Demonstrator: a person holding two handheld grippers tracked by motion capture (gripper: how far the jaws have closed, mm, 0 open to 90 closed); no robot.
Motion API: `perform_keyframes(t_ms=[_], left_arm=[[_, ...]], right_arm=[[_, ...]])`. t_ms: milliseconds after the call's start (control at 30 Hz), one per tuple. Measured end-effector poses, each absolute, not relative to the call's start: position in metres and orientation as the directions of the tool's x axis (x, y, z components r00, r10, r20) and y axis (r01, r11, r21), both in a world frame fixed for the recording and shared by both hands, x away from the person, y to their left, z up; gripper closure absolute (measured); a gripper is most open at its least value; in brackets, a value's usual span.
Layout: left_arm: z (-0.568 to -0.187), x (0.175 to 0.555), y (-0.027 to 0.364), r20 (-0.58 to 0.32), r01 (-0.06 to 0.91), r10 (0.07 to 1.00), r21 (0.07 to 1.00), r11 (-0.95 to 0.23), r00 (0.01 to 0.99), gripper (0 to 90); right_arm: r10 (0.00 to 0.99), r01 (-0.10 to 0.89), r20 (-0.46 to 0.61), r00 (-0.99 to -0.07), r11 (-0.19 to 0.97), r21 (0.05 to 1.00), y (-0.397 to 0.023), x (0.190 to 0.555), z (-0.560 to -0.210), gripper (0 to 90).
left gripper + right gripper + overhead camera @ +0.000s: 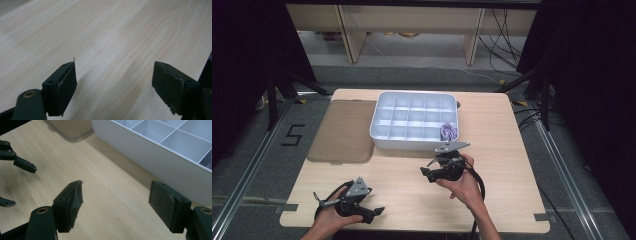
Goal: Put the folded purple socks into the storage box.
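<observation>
Left to right in the high view: a wooden table (412, 200) on a grey floor, black curtains down both sides. Left of centre a brown translucent lid (343, 131) lies flat, its right edge just beside the white compartment tray (414, 143); the lid's left and near edges leave a wide strip of bare wood.

The left gripper (371, 212) sits low near the table's front-left edge, held in the person's left hand (331, 220). In the left gripper view (113, 82) its jaws stand wide apart with nothing between them, bare wood grain ahead, nothing near.

Centre: the tray sits toward the far edge, grid of cells, most empty. A purple bundle (448, 131) lies in the near-right corner cell. A broad stretch of bare wood runs from the tray's front wall to the table's near edge.

The right gripper (428, 173) is just in front of the tray's near-right corner, in the right hand (464, 184), pointing left across the table. In the right gripper view (115, 201) its jaws are spread wide and empty, pads not touching anything; tray wall (160, 162) runs along the upper right, close to the right-side pad, lid corner (71, 131) at top, left gripper's jaw tips (17, 182) far left, well apart.

Right of the tray the wood is bare to the table's right edge.
</observation>
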State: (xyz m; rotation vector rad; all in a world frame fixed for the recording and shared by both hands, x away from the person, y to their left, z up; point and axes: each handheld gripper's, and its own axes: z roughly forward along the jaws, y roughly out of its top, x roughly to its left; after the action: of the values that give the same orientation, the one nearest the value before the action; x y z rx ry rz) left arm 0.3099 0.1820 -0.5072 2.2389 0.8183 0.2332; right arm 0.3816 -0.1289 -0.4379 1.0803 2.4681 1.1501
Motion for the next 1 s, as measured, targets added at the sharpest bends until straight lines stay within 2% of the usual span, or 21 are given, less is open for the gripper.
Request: perform_keyframes(t_ms=[433,667,1000], left_arm=[[-0.507,0.311,0.183,-0.053,0.468,0.607,0.691,-0.551,0.793,19.4],[-0.508,0.309,0.181,-0.082,0.49,0.622,0.698,-0.522,0.779,19.4],[-0.507,0.311,0.183,-0.053,0.47,0.609,0.691,-0.55,0.791,19.4]], right_arm=[[0.675,0.522,0.124,-0.727,0.427,0.738,-0.127,0.369,-0.448,21.7],[0.664,0.511,0.114,-0.739,0.442,0.737,-0.126,0.363,-0.453,20.9],[0.661,0.52,0.124,-0.74,0.445,0.729,-0.13,0.355,-0.462,20.1]])
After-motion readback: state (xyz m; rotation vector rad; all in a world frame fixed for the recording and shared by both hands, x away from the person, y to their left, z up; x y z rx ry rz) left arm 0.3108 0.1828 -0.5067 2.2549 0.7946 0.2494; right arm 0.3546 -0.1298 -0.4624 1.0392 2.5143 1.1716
